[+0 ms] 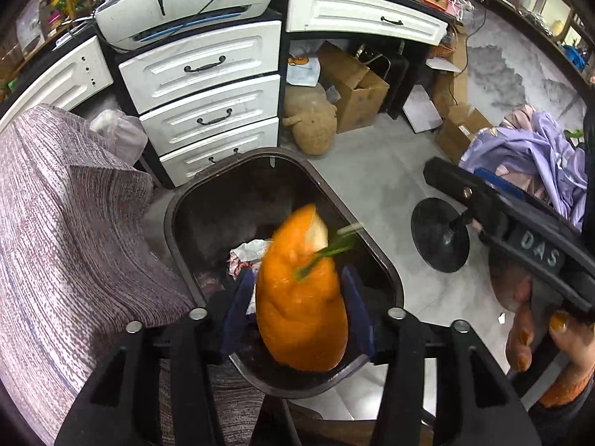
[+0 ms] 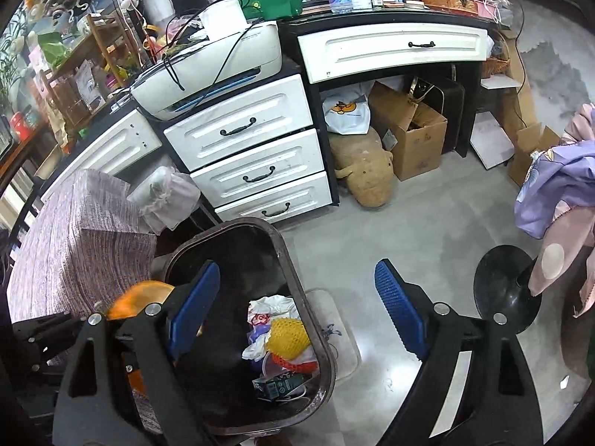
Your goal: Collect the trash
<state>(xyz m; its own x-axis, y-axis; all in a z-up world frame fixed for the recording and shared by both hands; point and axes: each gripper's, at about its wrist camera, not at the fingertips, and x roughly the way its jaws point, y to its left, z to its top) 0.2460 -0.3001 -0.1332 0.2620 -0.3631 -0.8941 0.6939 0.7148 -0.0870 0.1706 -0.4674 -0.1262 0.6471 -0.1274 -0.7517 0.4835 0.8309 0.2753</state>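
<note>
Grey polished floor is filling the room, with a white drawer cabinet [image 2: 253,171] and a white printer [image 2: 215,70] on top sitting at twelve o'clock beyond a dark trash bin [image 1: 386,271]. In the left wrist view the left gripper [image 1: 297,304] is hanging over the bin's near end, its blue pads [image 1: 238,304] standing spread on either side of an orange peel [image 1: 301,297]. The peel is blurred and whether the pads are touching it is not clear. Its long axis is running from six to twelve o'clock, the paler torn end pointing toward twelve, a green stem [image 1: 334,247] angling off toward two o'clock. Crumpled white wrapping [image 1: 247,254] is lying inside the bin at ten o'clock of the peel. At three o'clock a hand [image 1: 535,330] is gripping the other tool's black handle. In the right wrist view the right gripper [image 2: 297,308] is tilting downward, fingers spread wide and empty, the left pad [image 2: 193,308] over the bin, the right over bare floor. Yellow foam netting [image 2: 288,336] is resting among wrappers in the bin.
</note>
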